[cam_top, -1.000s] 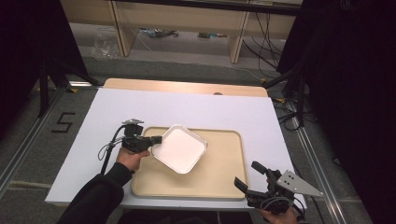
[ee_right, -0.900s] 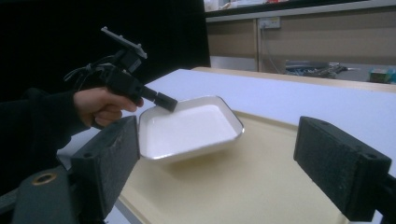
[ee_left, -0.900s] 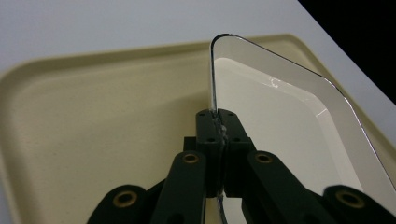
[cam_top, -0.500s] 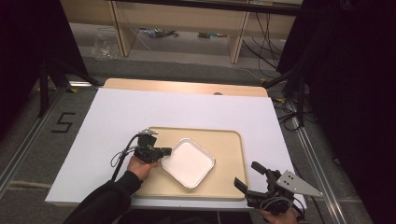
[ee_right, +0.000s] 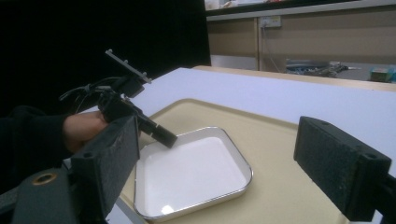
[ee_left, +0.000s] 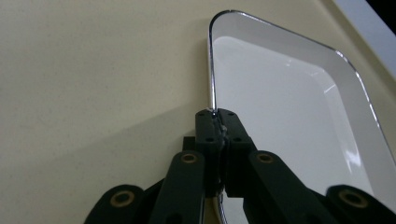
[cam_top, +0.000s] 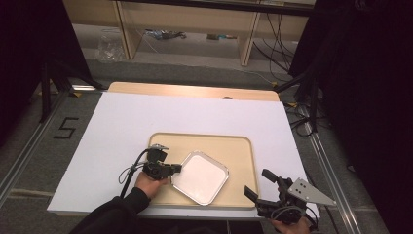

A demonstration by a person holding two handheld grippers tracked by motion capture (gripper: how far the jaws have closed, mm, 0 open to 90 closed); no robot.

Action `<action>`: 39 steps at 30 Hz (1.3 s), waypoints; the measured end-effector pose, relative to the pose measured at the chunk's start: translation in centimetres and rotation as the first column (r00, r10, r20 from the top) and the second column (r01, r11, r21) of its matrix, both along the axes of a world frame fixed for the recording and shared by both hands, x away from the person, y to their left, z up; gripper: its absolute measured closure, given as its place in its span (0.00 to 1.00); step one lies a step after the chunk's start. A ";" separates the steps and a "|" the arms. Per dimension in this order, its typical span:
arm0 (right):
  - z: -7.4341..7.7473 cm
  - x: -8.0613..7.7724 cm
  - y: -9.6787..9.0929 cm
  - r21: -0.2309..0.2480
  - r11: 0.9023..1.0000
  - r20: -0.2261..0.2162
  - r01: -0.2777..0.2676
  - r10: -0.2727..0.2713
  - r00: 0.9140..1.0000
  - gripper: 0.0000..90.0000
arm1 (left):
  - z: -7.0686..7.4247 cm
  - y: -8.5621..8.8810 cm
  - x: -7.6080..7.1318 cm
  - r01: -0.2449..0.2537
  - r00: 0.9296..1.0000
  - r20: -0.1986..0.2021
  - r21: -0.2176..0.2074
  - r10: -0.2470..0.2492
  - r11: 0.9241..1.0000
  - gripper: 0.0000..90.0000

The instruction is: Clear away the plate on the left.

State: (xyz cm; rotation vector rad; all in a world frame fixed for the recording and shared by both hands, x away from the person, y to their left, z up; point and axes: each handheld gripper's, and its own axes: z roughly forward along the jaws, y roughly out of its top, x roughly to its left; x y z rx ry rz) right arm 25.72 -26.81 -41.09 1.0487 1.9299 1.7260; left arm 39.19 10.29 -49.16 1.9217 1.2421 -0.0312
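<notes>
Table point(cam_top: 122, 126) with a white top, seen from the high view, with a bare wooden strip along its far edge. Beige tray point(cam_top: 238, 146) on the near half of it, long side running across. White square dish point(cam_top: 200, 176) with a shiny metal rim sits in the tray's near-left part, turned cornerwise, so one corner points at the near edge of the tray. In the right gripper view the dish point(ee_right: 191, 175) rests flat on the tray floor point(ee_right: 280, 177).

Left gripper point(cam_top: 176, 168) comes in from the left, level, jaws pinched together on the dish's left rim. The left gripper view shows the rim point(ee_left: 212, 70) running straight into the closed pads point(ee_left: 208, 128). Hand point(cam_top: 148, 181) behind it, dark sleeve.

Right gripper point(cam_top: 260, 185) off the tray's near-right corner, well apart from the dish, jaws spread wide, nothing between them. Grey plate point(cam_top: 307, 191) on its top.
</notes>
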 end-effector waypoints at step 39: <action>0.1 0.0 -0.1 -0.019 1.000 -0.012 -0.004 0.004 1.000 0.17 | 0.6 2.8 -5.1 -0.007 0.996 -0.089 0.030 0.010 1.000 0.86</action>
